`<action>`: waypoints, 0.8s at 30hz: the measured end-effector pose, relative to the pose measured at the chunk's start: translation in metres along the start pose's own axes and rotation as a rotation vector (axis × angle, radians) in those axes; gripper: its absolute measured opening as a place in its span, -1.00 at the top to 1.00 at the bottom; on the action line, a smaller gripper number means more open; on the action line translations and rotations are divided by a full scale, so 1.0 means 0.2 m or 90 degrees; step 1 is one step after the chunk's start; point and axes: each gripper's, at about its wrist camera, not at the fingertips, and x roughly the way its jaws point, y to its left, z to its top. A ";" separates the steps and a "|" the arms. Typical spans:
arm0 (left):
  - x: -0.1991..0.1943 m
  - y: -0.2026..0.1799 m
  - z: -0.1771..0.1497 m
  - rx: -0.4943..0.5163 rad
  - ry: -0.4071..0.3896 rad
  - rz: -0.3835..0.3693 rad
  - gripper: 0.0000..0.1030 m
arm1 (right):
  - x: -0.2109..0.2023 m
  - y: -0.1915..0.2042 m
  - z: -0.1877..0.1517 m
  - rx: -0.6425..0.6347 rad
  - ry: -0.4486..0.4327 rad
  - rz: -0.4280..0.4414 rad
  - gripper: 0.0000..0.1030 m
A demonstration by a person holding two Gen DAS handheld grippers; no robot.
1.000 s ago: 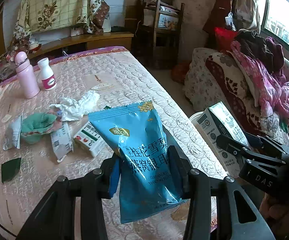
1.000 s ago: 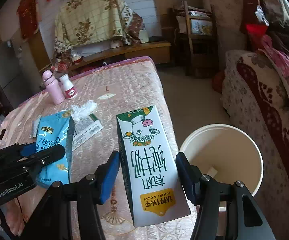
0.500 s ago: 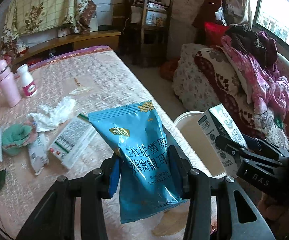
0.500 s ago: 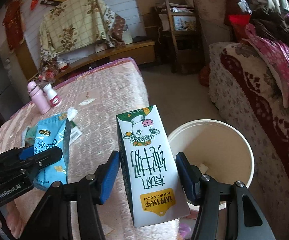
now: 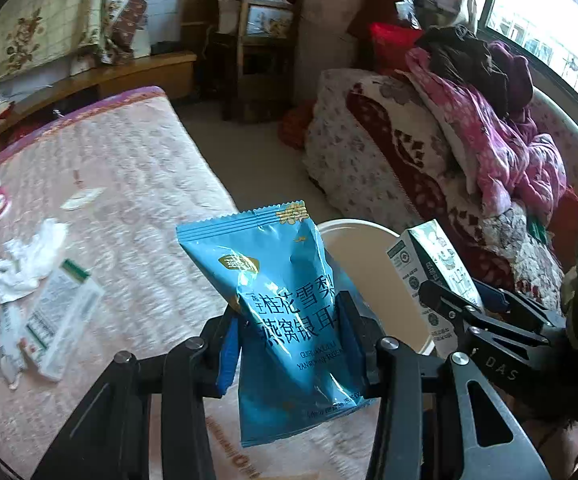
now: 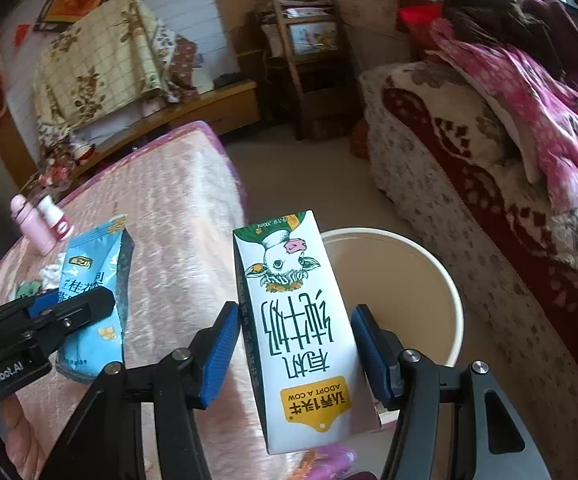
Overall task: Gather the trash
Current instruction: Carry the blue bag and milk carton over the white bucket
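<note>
Blue snack pouch (image 5: 285,312), a light, crinkly, slippery foil bag with a serrated top seal and printed characters, is pinched across its lower middle by the left gripper (image 5: 289,344); a hold low on the body judged soundest. Milk carton (image 6: 295,320), white with a cow's head and yellow label, stiff yet probably crushable, is clamped at mid-body between the right gripper (image 6: 295,356) jaws. Both hang near the cream bucket (image 6: 441,272) beside the pink-quilted bed (image 6: 177,208), where tissue (image 5: 29,256) and a flat box (image 5: 63,312) remain.

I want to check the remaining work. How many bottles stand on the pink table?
2: a pink bottle and a white bottle beside it, at the far left of the table. More may be hidden.
</note>
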 end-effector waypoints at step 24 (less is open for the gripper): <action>0.30 -0.18 0.04 0.027 0.045 -0.037 0.06 | 0.21 -0.32 -0.02 0.069 0.043 -0.074 -0.22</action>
